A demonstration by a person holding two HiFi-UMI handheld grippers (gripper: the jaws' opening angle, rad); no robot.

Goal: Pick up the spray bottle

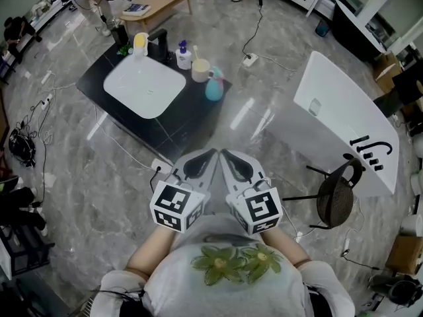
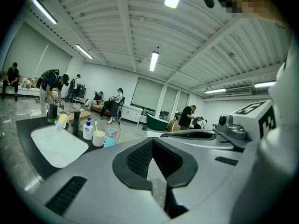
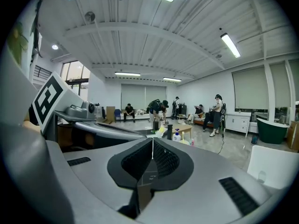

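The small turquoise plastic spray bottle with a pink trigger (image 1: pixel 213 88) is standing upright at the right edge of the low black table (image 1: pixel 192 123), just beside a cream cup (image 1: pixel 200 70) and well apart from both grippers. It is probably light, stiff and smooth, so its narrow neck is looking like the safest hold. The left gripper (image 1: pixel 209 154) and right gripper (image 1: pixel 226 154) are hanging close together, jaws pressed shut and carrying nothing. A glossy grey marbled floor (image 1: pixel 99 177) is lying between, with cables (image 1: pixel 251 35) trailing across it.
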